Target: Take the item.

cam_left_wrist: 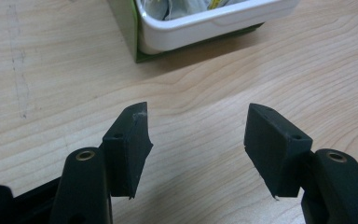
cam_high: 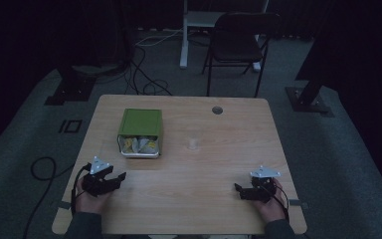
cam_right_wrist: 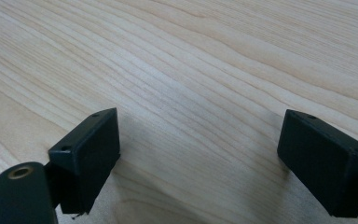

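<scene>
High view: a light wooden table (cam_high: 189, 199) stands on a dim carpeted floor, with a dark folding chair (cam_high: 238, 42) beyond its far edge and cables on the floor at far left. A green box (cam_high: 140, 122) sits left of centre; its long axis runs near to far, and its open end faces the near edge, where a white tray (cam_high: 139, 149) of crumpled wrappers protrudes. A small pale cup-like object (cam_high: 193, 144), too faint to identify, stands just right of the box, apart from it. A round grommet hole (cam_high: 217, 110) lies near the far edge. The left gripper (cam_high: 117, 178) rests at the near left in the person's left hand (cam_high: 90, 198), jaws apart and pointing right and slightly far, toward the box. The right gripper (cam_high: 238, 189) rests at the near right in the right hand (cam_high: 271, 201), pointing left; its jaw spacing cannot be judged here. Left gripper view: the left gripper (cam_left_wrist: 196, 128) has its jaws well apart and holding nothing, low over bare wood; the tray (cam_left_wrist: 214, 21) and a green corner of the box (cam_left_wrist: 126, 28) lie ahead, apart from the jaws. Right gripper view: the right gripper (cam_right_wrist: 200, 135) has its jaws spread wide and holding nothing, over bare wood grain (cam_right_wrist: 205, 60).
</scene>
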`<move>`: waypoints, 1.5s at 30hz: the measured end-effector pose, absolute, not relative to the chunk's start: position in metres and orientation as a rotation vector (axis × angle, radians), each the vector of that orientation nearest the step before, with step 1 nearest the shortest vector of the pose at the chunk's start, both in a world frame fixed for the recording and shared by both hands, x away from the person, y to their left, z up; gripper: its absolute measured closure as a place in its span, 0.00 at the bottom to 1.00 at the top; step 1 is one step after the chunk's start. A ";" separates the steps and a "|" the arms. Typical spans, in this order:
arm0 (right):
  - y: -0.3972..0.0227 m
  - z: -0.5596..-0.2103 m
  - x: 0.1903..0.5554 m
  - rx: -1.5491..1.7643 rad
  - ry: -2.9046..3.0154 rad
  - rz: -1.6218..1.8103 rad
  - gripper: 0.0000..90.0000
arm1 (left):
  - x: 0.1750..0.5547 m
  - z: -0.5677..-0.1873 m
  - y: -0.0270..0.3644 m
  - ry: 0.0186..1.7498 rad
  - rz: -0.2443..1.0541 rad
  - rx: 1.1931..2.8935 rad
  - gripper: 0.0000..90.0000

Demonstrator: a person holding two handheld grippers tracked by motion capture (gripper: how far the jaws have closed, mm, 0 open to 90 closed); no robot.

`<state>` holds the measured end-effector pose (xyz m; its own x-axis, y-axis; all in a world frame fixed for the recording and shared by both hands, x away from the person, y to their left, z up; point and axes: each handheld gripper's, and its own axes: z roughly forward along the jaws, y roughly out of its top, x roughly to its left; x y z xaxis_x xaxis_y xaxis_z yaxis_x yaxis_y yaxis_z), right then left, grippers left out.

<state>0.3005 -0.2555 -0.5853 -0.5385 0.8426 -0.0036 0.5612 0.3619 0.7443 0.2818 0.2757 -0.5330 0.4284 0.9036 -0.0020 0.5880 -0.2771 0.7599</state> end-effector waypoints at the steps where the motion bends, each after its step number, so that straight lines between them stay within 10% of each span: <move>1: -0.256 -0.585 0.300 1.226 2.243 0.998 0.14 | 0.282 -0.533 0.276 1.256 0.576 1.984 0.46; 45: -0.255 -0.585 0.300 1.235 2.235 0.996 0.14 | 0.308 -0.503 0.235 1.096 0.598 2.036 0.49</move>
<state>0.2998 -0.2550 -0.5854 -0.5305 0.8476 -0.0034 0.5642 0.3561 0.7449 0.3081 0.2347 -0.5035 0.5274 0.8478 0.0552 0.5052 -0.3652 0.7819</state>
